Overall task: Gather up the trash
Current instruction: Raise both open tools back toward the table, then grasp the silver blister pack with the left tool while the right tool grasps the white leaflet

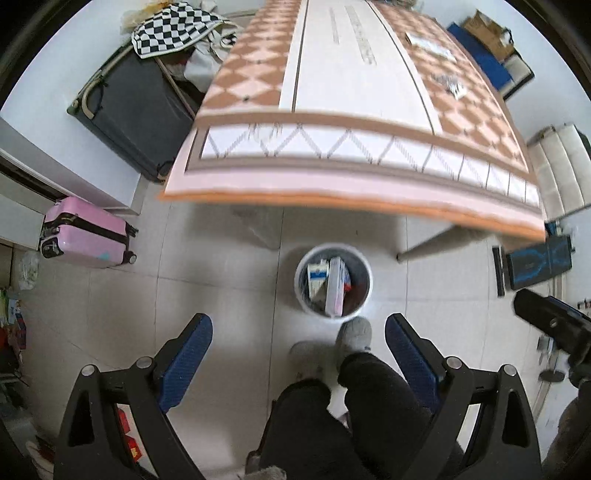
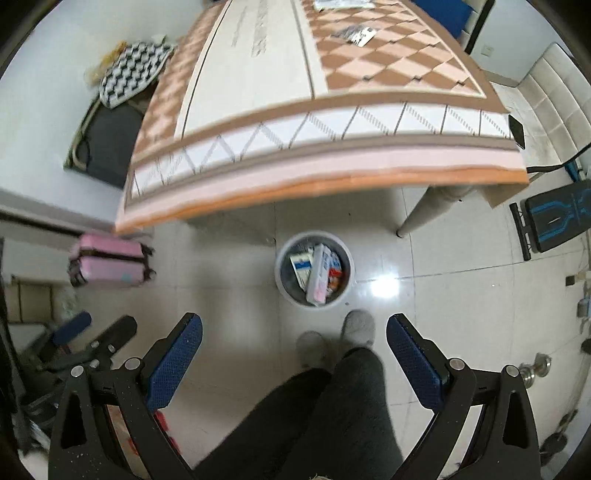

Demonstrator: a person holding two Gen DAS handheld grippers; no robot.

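A round white bin [image 1: 364, 264] [image 2: 284, 254] stands on the floor just in front of the table, with several cartons and boxes [image 1: 334, 284] [image 2: 317, 275] inside. My left gripper [image 1: 299, 326] hangs high above the floor, open and empty, its blue pads [image 1: 192, 354] wide apart. My right gripper [image 2: 295, 325] is likewise open and empty above the floor near the bin; it also shows at the right edge of the left wrist view. Small scraps of trash [image 1: 448, 85] [image 2: 354, 35] lie on the far part of the table.
The table [image 1: 351, 177] [image 2: 295, 158] has a patterned cloth. The person's legs and grey slippers [image 1: 354, 334] [image 2: 356, 326] stand next to the bin. A pink suitcase [image 1: 88, 232] [image 2: 110, 262] and a dark suitcase [image 1: 136, 110] sit left. A blue-black device [image 1: 535, 264] [image 2: 554, 218] lies right.
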